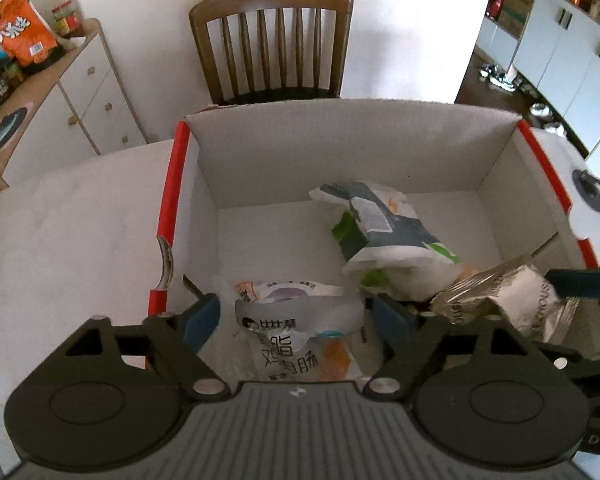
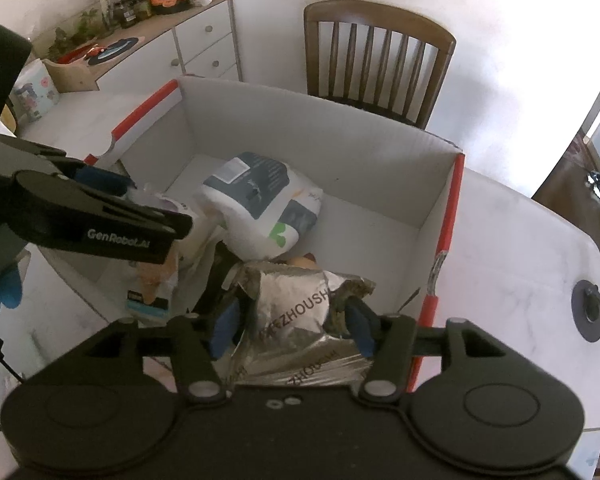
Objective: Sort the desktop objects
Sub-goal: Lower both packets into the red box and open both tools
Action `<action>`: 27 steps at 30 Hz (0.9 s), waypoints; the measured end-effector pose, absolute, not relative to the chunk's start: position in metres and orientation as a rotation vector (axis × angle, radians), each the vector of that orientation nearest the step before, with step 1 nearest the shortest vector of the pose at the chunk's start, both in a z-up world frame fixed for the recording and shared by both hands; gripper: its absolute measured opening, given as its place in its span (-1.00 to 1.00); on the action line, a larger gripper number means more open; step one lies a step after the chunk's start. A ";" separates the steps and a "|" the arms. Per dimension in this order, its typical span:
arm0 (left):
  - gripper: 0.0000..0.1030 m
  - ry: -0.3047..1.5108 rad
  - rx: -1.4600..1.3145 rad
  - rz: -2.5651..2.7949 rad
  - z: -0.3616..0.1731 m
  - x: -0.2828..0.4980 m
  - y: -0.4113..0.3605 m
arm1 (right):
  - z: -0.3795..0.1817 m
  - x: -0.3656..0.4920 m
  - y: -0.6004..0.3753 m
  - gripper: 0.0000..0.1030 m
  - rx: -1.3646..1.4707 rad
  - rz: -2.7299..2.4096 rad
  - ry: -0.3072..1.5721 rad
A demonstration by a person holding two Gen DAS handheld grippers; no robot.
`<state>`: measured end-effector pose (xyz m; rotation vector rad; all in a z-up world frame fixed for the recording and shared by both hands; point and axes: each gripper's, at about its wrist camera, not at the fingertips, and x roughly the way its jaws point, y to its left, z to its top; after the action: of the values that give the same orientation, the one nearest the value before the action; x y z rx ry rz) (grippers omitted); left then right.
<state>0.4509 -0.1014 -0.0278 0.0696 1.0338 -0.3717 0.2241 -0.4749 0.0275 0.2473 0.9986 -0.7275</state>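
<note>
An open white cardboard box (image 1: 340, 148) with red edges stands on the white table. My left gripper (image 1: 296, 316) hangs over its near left part, open. A white packet with black Chinese print (image 1: 300, 340) lies between its blue pads without touching them. My right gripper (image 2: 292, 326) is open over the box's near right part. A crumpled silver packet (image 2: 296, 308) sits between its pads, close to the right one. The same silver packet (image 1: 500, 300) shows in the left wrist view. A white and grey bag (image 2: 260, 200) lies in the middle of the box.
A wooden chair (image 1: 272, 44) stands behind the box (image 2: 340, 136). A white drawer cabinet (image 1: 92, 92) at the left carries an orange snack bag (image 1: 20, 28) and jars. A black round item (image 2: 588, 312) lies on the table right of the box. A blue-gloved hand (image 2: 0, 292) holds the left gripper.
</note>
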 end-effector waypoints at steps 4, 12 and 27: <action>0.63 1.021 0.059 -0.370 -0.019 0.445 -0.100 | 0.032 0.221 -0.472 0.18 0.254 -0.730 0.991; 0.63 1.005 0.037 -0.375 0.000 0.429 -0.092 | 0.045 0.212 -0.465 0.19 0.261 -0.728 0.984; 0.63 0.939 -0.045 -0.400 0.050 0.372 -0.059 | 0.083 0.187 -0.420 0.19 0.268 -0.747 0.948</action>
<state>0.3717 -0.0586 0.0500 -0.0447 0.9388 -0.3996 0.1870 -0.4200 0.0832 0.2676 0.9484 -0.7475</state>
